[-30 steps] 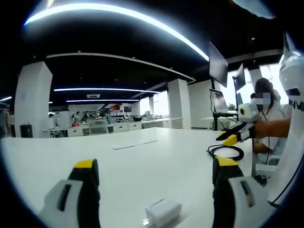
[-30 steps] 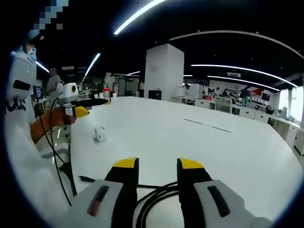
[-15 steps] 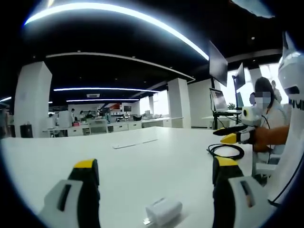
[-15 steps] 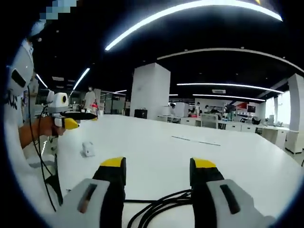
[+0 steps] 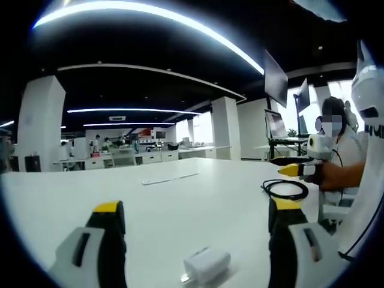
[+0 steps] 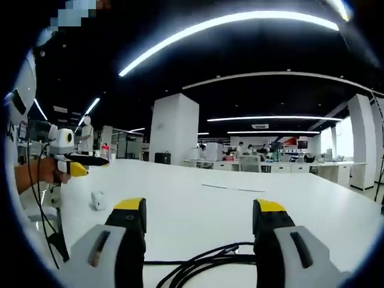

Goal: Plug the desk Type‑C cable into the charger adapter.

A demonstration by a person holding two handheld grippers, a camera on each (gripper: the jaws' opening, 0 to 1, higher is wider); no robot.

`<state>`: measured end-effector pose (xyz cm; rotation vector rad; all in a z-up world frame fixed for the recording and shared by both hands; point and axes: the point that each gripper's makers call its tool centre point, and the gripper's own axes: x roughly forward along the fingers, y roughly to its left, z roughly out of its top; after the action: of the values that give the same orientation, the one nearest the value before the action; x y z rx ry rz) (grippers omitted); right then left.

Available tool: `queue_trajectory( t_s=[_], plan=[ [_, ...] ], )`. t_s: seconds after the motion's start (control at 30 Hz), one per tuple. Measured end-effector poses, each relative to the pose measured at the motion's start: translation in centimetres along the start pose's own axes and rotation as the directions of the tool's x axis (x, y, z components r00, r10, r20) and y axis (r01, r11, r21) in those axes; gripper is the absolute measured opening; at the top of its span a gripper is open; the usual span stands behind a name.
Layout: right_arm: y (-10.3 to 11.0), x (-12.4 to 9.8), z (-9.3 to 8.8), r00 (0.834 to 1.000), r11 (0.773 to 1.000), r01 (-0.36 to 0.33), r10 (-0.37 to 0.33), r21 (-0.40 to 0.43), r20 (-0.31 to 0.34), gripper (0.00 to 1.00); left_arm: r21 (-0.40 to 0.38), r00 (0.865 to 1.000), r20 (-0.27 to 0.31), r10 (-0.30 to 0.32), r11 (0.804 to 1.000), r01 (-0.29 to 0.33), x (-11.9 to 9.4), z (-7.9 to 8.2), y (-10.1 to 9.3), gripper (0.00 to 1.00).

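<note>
Left gripper (image 5: 195, 231): hovering over the counter (image 5: 180, 204), fingers (image 5: 111, 225) standing wide apart, gripping nothing.
Charger adapter (image 5: 206, 265): lying on the counter between the left fingers, at 6 o'clock in the left gripper view; appearing small at 9 o'clock in the right gripper view.
Right gripper (image 6: 201, 231): fingers spread open, holding nothing.
Type-C cable (image 6: 207, 261): lying coiled on the counter between the right fingers; sitting at 3 o'clock in the left gripper view.
</note>
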<state>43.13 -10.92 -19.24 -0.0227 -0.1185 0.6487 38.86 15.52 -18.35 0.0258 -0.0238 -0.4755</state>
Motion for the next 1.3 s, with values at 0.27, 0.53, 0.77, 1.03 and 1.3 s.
queue_trajectory(
  t_s=[0.27, 0.53, 0.77, 1.03, 1.3],
  plan=[
    [-0.54, -0.12, -0.30, 0.999, 0.999, 0.035, -0.035, 0.001, 0.000, 0.92, -0.003, 1.000, -0.002, -0.005, 1.000, 0.005, 0.08, -0.14, -0.18, 1.00],
    [-0.67, -0.22, -0.46, 0.999, 0.999, 0.050, -0.051, 0.011, 0.007, 0.99, -0.003, 1.000, -0.003, -0.004, 1.000, 0.004, 0.06, -0.22, -0.14, 1.00],
    [-0.86, -0.46, -0.26, 0.998, 0.998, 0.063, -0.063, 0.008, 0.020, 1.00, -0.006, 1.000, -0.001, -0.006, 1.000, 0.006, 0.04, -0.24, -0.15, 1.00],
    [-0.79, -0.47, -0.57, 0.998, 0.998, 0.057, -0.057, 0.009, 0.011, 1.00, -0.007, 1.000, -0.002, -0.008, 1.000, 0.008, 0.05, -0.31, -0.16, 1.00],
    [-0.76, -0.44, -0.79, 0.999, 0.999, 0.052, -0.052, 0.015, 0.002, 1.00, -0.009, 1.000, -0.006, -0.010, 1.000, 0.010, 0.07, -0.42, -0.14, 1.00]
  ],
)
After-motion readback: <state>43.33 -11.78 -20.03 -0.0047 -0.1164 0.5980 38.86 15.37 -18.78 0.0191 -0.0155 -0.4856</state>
